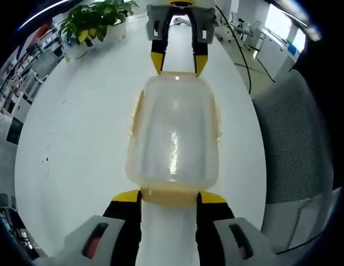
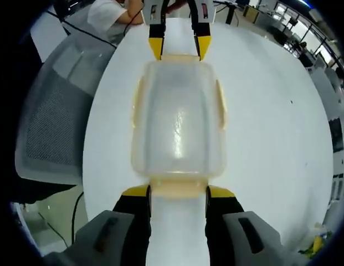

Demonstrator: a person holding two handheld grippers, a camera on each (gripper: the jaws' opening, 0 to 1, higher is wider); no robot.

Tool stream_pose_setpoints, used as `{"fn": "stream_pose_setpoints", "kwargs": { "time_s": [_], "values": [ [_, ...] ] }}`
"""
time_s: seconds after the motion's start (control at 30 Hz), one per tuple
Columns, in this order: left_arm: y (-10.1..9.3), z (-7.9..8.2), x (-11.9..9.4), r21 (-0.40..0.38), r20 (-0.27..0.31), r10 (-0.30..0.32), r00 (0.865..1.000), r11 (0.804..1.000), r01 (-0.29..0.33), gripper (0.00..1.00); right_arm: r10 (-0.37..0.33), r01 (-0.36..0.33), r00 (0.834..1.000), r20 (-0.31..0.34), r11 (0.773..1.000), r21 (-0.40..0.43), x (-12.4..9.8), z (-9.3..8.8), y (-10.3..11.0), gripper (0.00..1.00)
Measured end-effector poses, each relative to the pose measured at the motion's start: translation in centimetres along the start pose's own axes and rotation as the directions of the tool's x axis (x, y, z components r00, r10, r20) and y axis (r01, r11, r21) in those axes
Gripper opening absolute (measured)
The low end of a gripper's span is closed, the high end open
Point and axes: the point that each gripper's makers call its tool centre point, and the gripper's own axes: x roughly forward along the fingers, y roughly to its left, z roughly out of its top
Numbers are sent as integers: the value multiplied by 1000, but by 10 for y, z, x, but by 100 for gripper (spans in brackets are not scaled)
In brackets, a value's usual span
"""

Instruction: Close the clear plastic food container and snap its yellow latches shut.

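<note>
The clear container [image 1: 173, 133] is being kept on the white table [image 1: 77, 144], lid already seated. Nearest it, the left gripper [image 1: 169, 198], jaws spread, is being set astride the end latch [image 1: 170, 195]; at the far end, the right gripper [image 1: 179, 62] is being held likewise spread. If one end is pressed alone, the container is likely being pushed sliding, leaving that latch unsnapped.

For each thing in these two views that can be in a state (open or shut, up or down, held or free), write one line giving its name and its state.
Clear plastic container: lid on, resting on the white table.
Yellow side latches: position unclear.
Yellow end latches: each sits between a gripper's fingertips; snapped or not, cannot tell.
Left gripper: open, fingertips at the near end.
Right gripper: open, fingertips at the opposite end.
</note>
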Motion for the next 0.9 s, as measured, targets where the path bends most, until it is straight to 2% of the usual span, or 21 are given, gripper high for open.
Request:
{"fn": "stream_pose_setpoints", "kwargs": {
  "time_s": [0.3,0.9],
  "values": [
    [1,0,4,-3,12,6,1000,1000,-6,33,-30,30,999,35,1000,-3,3,-2,-2,35],
    [-2,0,11,27,7,-9,1000,1000,9,33,-19,21,995,102,1000,-20,5,-2,-2,36]
  ]
}}
